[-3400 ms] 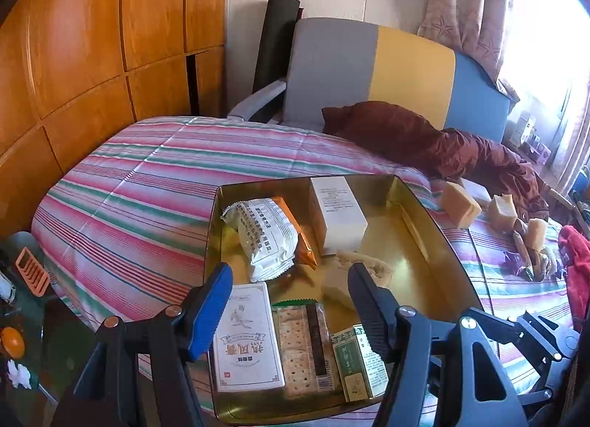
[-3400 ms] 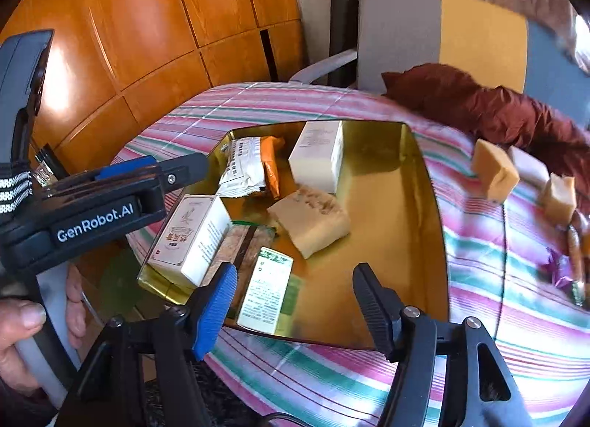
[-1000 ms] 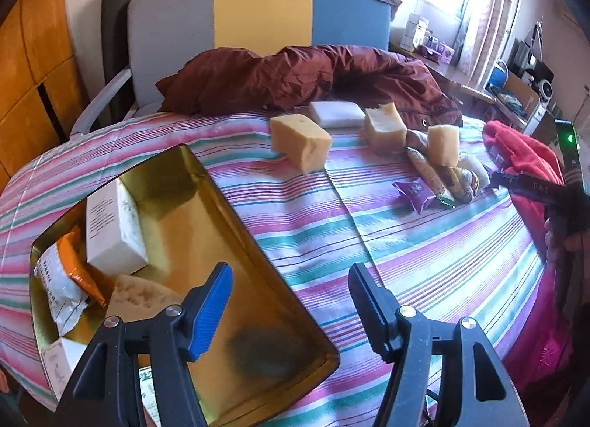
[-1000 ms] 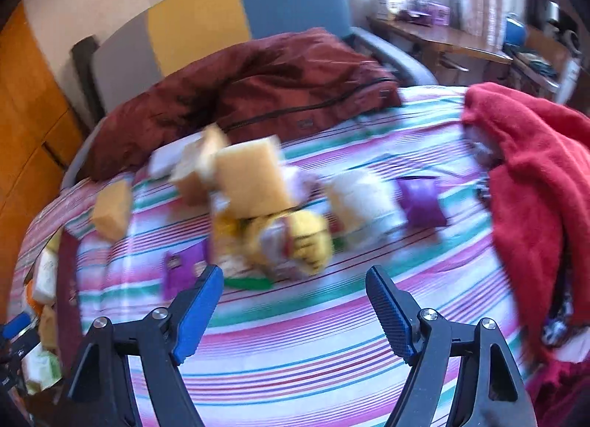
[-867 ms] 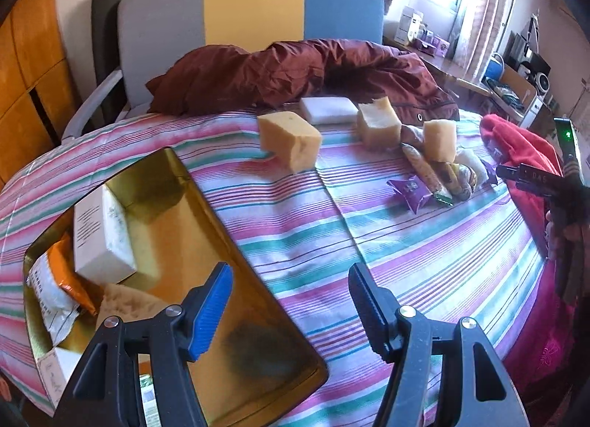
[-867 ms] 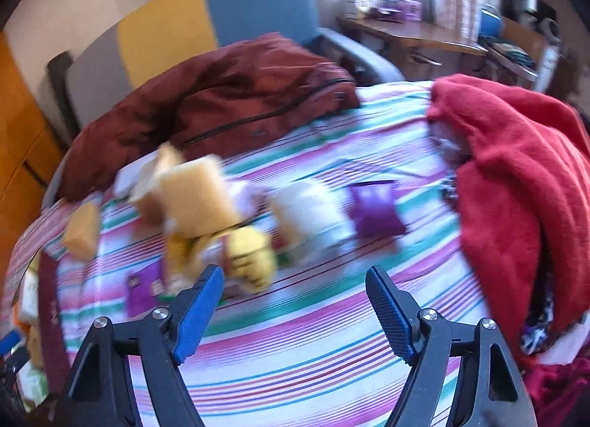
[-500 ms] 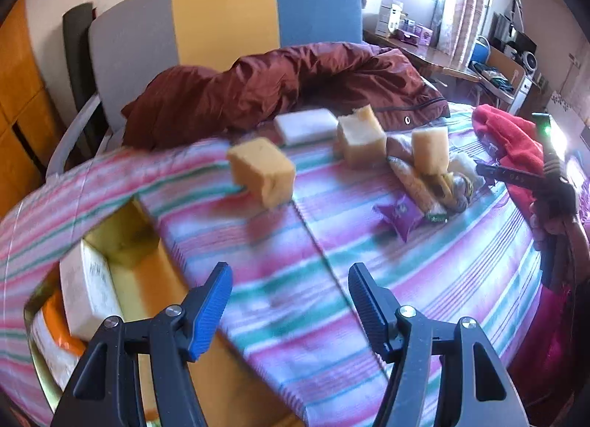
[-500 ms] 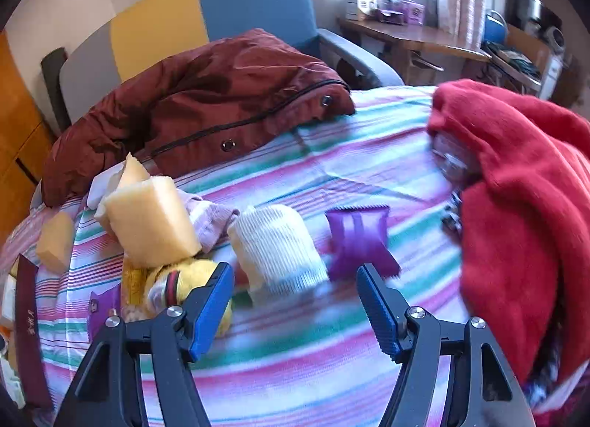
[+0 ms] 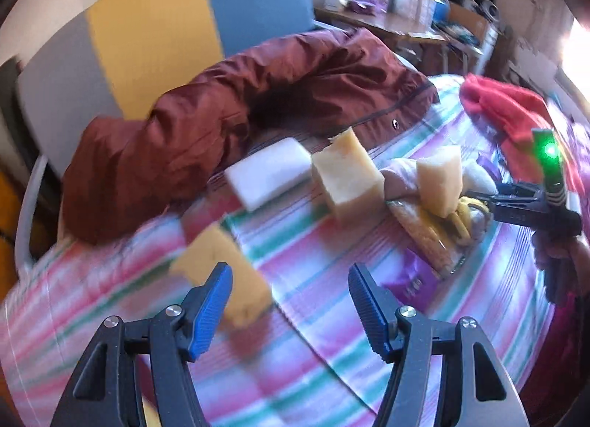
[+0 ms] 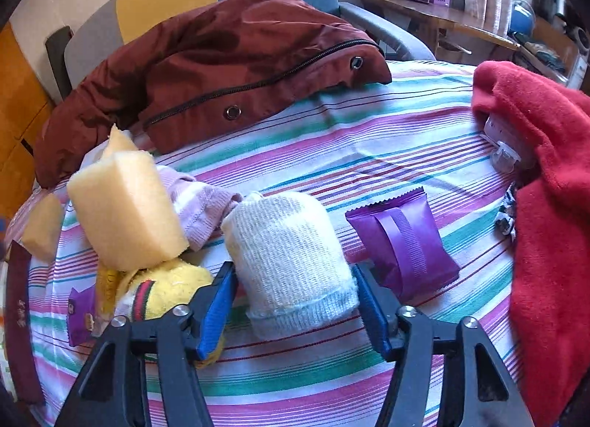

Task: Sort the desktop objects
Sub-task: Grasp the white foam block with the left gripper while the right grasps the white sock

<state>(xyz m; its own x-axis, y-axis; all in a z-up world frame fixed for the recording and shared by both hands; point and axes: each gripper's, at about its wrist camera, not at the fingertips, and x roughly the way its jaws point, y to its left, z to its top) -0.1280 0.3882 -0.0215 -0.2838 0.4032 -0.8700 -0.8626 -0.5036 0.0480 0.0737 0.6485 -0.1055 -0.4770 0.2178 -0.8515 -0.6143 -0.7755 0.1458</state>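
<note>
The gold tray shows now only as a dark red edge (image 10: 16,316) at the far left of the right wrist view, and what it contains is hidden. In the earlier frames it filled the left wrist view, with white boxes, a white and orange packet, crackers and a sponge block inside; now that view has swung away from it to the loose things on the striped table cloth (image 10: 368,139).

The right tongs (image 10: 293,296) are closing, and the white knitted roll (image 10: 287,261) lies between their blue pads. The pads stand close at both sides of it, but I cannot tell for sure that they press it already. Half a second ago these tongs were wider and the roll was still ahead of them. Just to the right of the roll lies a purple packet (image 10: 403,242). To the left are a yellow sponge block (image 10: 125,209), a pink striped cloth (image 10: 199,205) and a yellow soft toy (image 10: 166,287).

The left tongs (image 9: 289,298) stand apart and hold nothing. An orange-yellow sponge (image 9: 221,276), blurred, lies just beside the left pad. Further back are a white block (image 9: 269,172) and two pale sponge blocks (image 9: 346,180), near a dark red jacket (image 9: 221,110). A red cloth (image 10: 545,205) lies at the right.
</note>
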